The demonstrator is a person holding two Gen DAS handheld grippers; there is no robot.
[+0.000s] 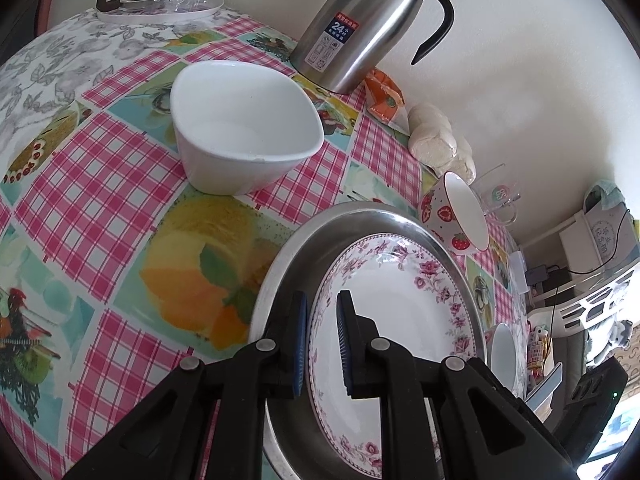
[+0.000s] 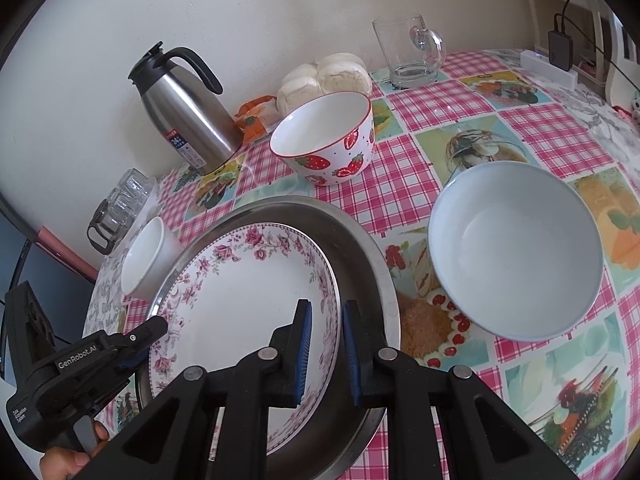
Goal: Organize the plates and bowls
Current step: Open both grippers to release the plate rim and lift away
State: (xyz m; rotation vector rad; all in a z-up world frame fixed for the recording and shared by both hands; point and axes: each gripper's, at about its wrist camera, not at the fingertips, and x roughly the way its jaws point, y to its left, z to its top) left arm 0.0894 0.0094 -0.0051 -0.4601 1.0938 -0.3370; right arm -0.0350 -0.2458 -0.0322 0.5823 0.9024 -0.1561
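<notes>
Pink-checked oilcloth with fruit pictures [image 2: 432, 184] covers the table, which stands against a cream wall.

At the left of the right wrist view, glass cups on a tray [image 2: 120, 204] sit near the table edge, with a plain white bowl [image 2: 146, 258] just in front of them, beside the steel tray's left rim. A steel thermos jug [image 2: 184, 120] stands by the wall, then an orange packet [image 2: 254, 120] and a bag of pale buns [image 2: 324, 80]. A strawberry-print bowl [image 2: 328, 140] stands upright just beyond the tray, and a glass mug [image 2: 412, 52] farther back.

In the middle lies a round steel tray [image 2: 360, 248] with a floral-rimmed plate [image 2: 236, 292] lying in it. The left gripper [image 1: 322, 340] straddles the plate's left rim, one blue pad outside between plate and tray wall, the other over the plate's face; its jaws are nearly closed, clamped on that rim. A person's hand [image 2: 72, 456] shows under it. The right gripper [image 2: 326, 352] does the same on the plate's right rim, one pad over the plate's well and one outside, clenched on the edge.

To the right, well apart from both grippers, a large pale bowl [image 2: 516, 252] sits empty and upright on the cloth.
</notes>
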